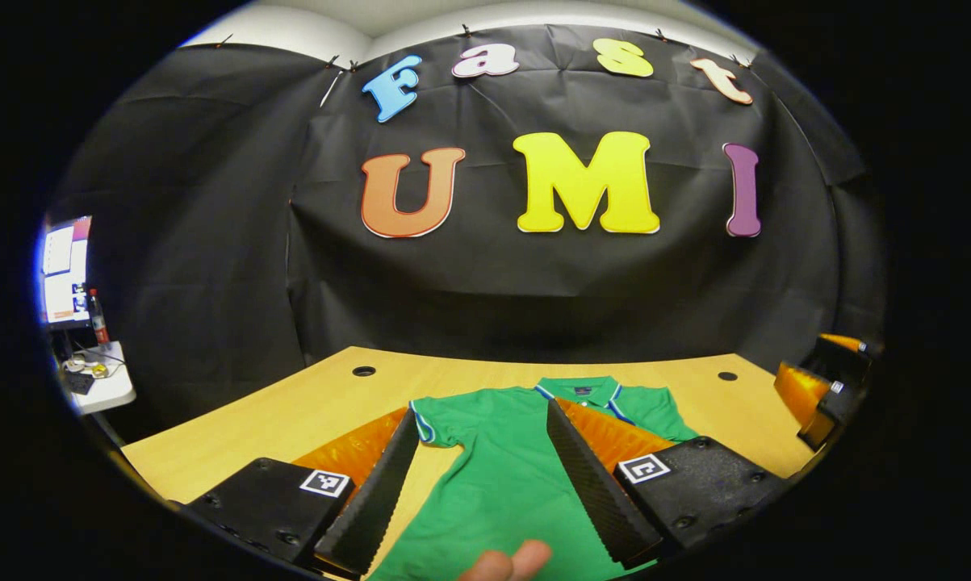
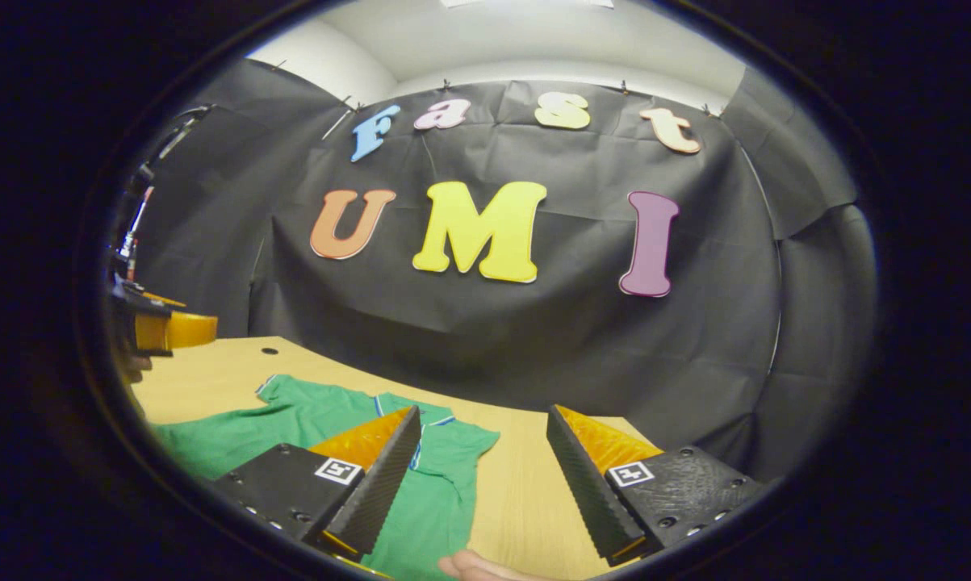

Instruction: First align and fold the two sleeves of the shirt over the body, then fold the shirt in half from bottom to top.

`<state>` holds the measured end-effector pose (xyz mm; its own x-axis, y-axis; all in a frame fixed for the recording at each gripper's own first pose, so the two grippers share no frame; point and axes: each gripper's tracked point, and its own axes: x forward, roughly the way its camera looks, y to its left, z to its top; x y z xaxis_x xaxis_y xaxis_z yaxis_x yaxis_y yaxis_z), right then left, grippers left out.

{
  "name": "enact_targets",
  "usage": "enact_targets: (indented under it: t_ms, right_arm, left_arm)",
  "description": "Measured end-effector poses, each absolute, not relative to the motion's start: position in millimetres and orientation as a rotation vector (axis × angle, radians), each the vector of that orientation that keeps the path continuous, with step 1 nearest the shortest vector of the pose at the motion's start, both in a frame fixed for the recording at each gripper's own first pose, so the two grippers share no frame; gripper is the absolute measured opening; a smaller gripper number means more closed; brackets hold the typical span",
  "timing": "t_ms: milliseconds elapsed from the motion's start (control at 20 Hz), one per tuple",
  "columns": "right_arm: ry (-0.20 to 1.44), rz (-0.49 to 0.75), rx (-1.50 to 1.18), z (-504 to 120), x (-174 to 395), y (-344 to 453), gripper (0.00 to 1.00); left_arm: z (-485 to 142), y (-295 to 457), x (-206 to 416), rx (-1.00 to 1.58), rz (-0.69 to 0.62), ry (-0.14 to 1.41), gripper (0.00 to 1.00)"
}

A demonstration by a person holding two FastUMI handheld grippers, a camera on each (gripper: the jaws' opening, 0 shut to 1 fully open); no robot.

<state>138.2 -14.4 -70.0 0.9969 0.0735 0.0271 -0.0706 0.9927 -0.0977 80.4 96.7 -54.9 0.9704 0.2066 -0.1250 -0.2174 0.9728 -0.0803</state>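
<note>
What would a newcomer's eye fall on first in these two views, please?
Most likely the green shirt, spread flat on the wooden table with its sleeves not yet folded. Next, the open left gripper hovers over the shirt's body, and the open right gripper hovers near its sleeve.

I can't read any text here. Square black-and-white marker tags sit on my grippers' finger blocks, pattern only, no chars. Monitor far left is too blurred. Shirt collar label too small.
</note>
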Motion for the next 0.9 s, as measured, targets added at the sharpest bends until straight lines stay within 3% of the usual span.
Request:
enact_targets:
  t_ms: [200, 450, 850, 900]
  right_arm:
    - [0.022, 0.079, -0.048, -97, 137, -22, 0.95]
    - [0.101, 0.213, 0.034, -113, 132, 2, 0.95]
    - [0.12, 0.226, 0.122, -122, 131, 2, 0.95]
    - [0.113, 0.226, 0.115, -121, 130, 3, 0.92]
  left_arm:
    - [-23, 126, 100, -0.094, 0.291, 0.078, 1.0]
    - [-18, 175, 166, -0.058, 0.355, 0.071, 1.0]
    - [-129, 231, 247, -0.08, 0.364, 0.176, 1.0]
    - [-145, 235, 250, -0.092, 0.371, 0.206, 1.0]
